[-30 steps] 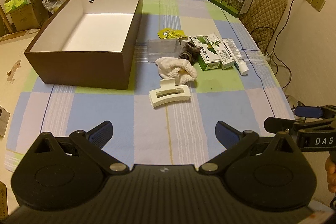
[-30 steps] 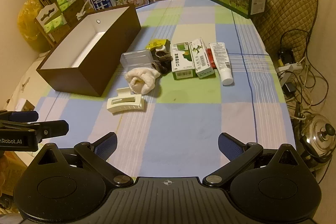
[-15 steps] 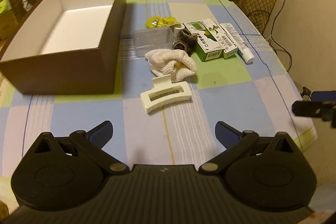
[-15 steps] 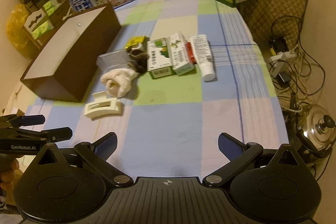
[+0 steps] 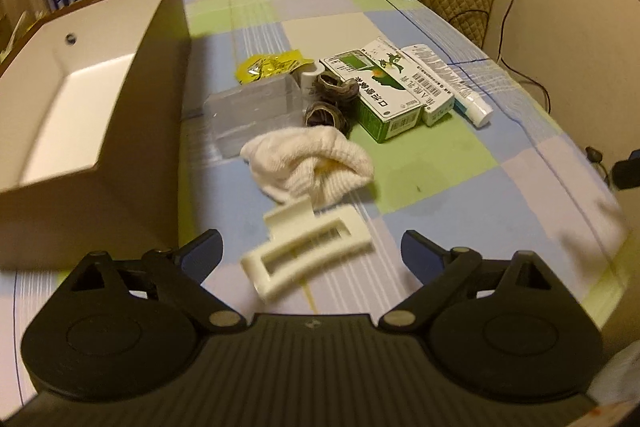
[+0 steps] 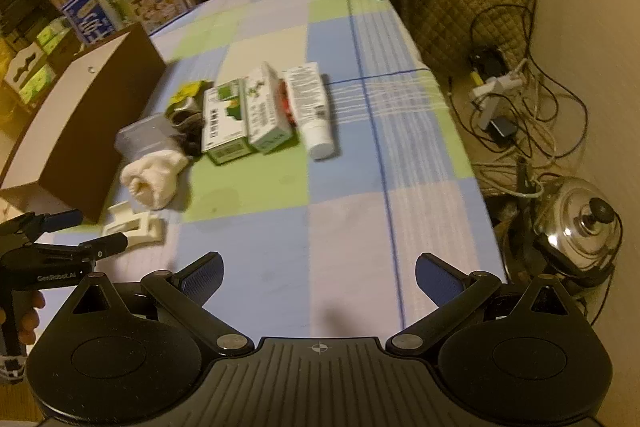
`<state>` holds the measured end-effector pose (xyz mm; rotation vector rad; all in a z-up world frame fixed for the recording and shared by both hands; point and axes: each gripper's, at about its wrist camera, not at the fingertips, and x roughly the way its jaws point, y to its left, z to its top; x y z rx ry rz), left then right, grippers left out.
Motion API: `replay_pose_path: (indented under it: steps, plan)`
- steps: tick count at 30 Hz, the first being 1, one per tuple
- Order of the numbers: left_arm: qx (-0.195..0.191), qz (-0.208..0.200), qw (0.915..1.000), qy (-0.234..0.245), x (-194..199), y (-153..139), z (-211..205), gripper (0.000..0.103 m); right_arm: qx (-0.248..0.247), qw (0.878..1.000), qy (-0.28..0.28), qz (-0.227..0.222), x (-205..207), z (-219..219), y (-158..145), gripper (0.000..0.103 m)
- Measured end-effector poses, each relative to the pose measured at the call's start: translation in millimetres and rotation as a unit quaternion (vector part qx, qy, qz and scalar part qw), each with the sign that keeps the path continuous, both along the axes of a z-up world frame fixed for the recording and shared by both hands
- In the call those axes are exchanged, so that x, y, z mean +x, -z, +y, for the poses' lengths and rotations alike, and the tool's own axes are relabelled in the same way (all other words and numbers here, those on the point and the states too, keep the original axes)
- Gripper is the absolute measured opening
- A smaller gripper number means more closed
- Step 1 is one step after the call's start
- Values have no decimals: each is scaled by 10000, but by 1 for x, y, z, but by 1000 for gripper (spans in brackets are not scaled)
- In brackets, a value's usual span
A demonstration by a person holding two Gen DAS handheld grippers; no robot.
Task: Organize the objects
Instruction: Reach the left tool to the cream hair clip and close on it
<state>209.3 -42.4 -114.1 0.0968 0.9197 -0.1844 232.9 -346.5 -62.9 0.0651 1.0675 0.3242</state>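
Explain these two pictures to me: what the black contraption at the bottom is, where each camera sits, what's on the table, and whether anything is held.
No robot here: a person carries a two-finger tool in each hand, with a camera looking along its fingers. One picture is from the left tool, the other from the right tool; both are open and hold nothing. The left jaws have just been closing a little, around a cream hair clip they do not yet grip. Also on the checked table: a white sock, a clear case, two green cartons, a tube and an open brown box.
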Motion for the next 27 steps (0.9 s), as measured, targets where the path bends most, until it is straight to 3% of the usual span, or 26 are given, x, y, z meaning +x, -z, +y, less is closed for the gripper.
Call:
replay_pose_path:
  steps: [8, 13, 16, 20, 27]
  plan:
    - [-27, 340, 9992, 188, 17, 27, -2, 90, -2, 9999, 77, 133, 11, -6, 6, 100]
    - [-286, 567, 9980, 77, 9, 32, -3, 80, 9, 9998, 52, 196, 13, -3, 10, 100]
    - [-316, 547, 9978, 211, -1, 30, -13, 75, 15, 9998, 23, 213, 15, -2, 11, 100]
    - [-379, 522, 9979, 11, 1, 28, -13, 75, 16, 9998, -16, 202, 17, -2, 10, 100]
    - [-23, 286, 9994, 204, 15, 24, -16, 74, -2, 9997, 15, 246, 18, -8, 12, 100]
